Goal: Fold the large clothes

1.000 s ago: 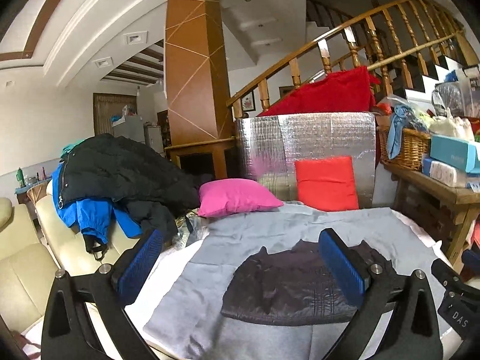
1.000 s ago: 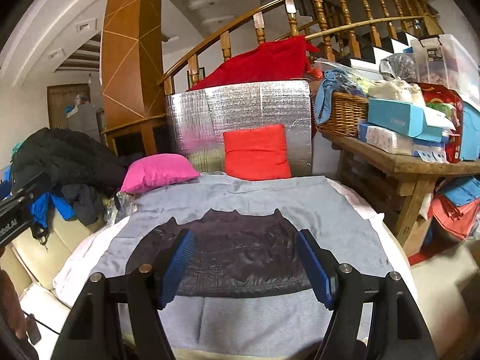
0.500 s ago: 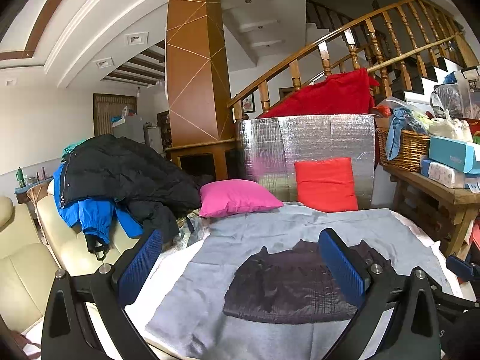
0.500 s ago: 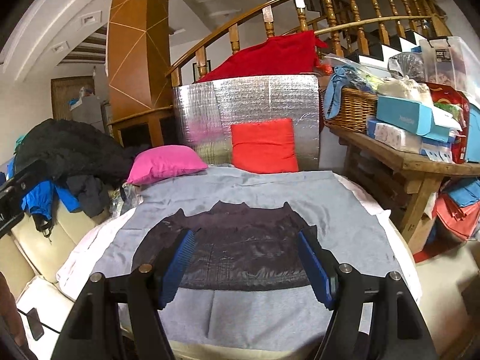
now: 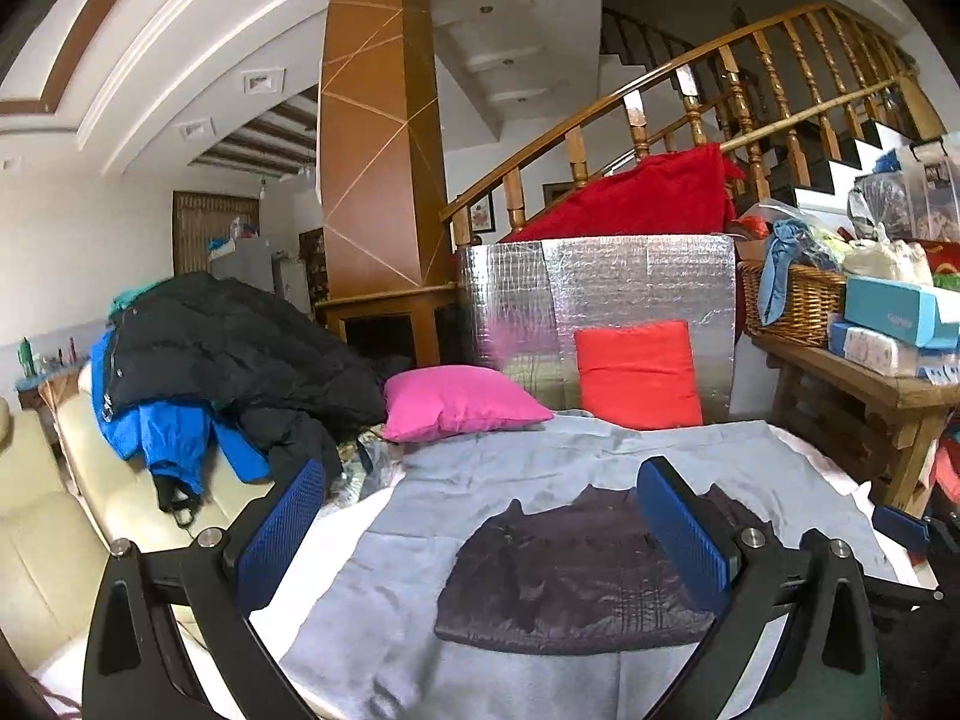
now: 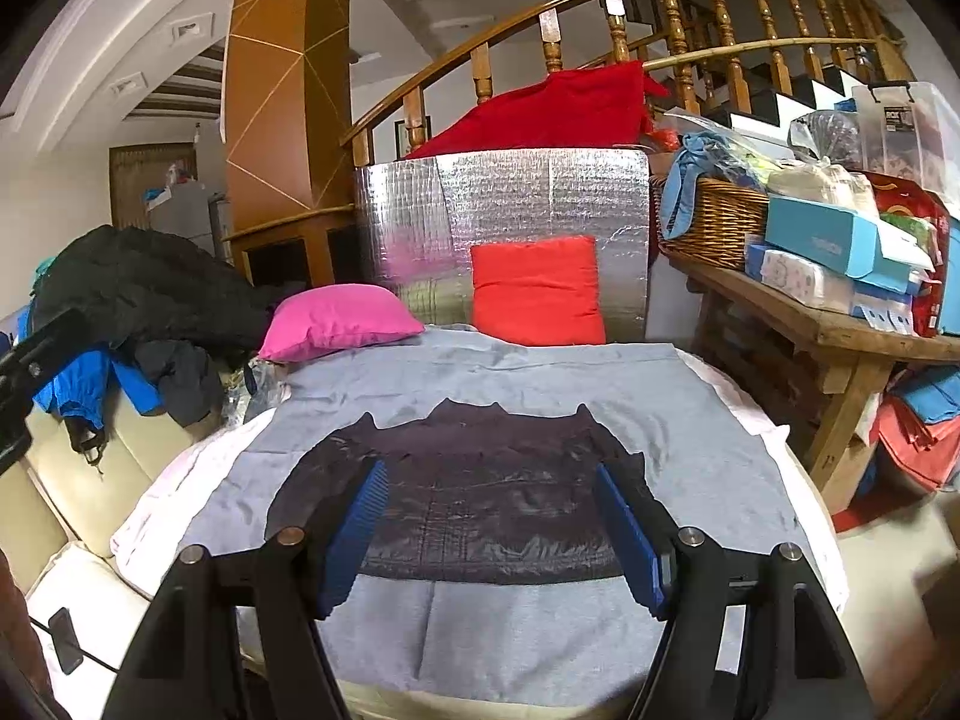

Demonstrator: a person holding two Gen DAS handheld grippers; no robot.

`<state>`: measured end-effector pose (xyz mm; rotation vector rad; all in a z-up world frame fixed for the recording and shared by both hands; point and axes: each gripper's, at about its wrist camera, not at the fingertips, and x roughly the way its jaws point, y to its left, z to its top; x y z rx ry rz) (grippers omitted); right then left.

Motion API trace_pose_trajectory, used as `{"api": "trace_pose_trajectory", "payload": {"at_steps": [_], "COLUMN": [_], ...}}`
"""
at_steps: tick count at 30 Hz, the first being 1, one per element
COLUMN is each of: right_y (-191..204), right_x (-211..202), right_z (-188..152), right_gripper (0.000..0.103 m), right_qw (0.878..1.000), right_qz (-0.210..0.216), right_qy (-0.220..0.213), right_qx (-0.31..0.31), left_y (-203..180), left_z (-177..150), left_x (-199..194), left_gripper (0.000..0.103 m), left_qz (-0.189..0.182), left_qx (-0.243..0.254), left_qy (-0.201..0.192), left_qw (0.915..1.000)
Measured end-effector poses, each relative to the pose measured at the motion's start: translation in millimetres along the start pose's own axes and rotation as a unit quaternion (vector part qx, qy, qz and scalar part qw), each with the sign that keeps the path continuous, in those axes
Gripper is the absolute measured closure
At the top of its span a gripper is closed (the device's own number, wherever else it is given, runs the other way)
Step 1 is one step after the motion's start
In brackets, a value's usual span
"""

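A dark quilted jacket (image 6: 480,492) lies folded and flat on a grey cloth (image 6: 516,372) that covers the table. In the left wrist view the same jacket (image 5: 570,576) sits ahead and to the right. My left gripper (image 5: 480,534) hangs open above the cloth's near left part, nothing between its blue pads. My right gripper (image 6: 489,534) is open too, held above the jacket's near edge with its pads apart and clear of the fabric.
A pink pillow (image 6: 336,321) and a red cushion (image 6: 537,291) lie at the cloth's far edge before a silver foil panel (image 6: 504,222). Black and blue coats (image 5: 198,372) pile on a cream sofa at left. A cluttered wooden bench (image 6: 828,336) stands at right.
The right wrist view has shifted slightly, so the jacket sits a little farther ahead. Both grippers stay open as before.
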<state>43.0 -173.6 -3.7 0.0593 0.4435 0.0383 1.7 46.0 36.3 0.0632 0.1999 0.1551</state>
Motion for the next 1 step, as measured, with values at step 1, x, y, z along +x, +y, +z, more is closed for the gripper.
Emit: {"api": "trace_pose_trajectory", "payload": {"at_steps": [1], "right_y": [-1.7], "right_x": [3.4], "right_z": [0.8], "right_gripper": [0.029], "right_qw": [1.0], "right_qz": [0.0], "right_qy": [0.001], "right_qx": [0.001], "left_y": [3.5], "left_z": [-1.2], "left_x": [12.1], "left_gripper": [0.0], "left_qz": [0.005], "left_qx": [-0.008], "left_qy": [0.011], "left_qw": [0.9999]}}
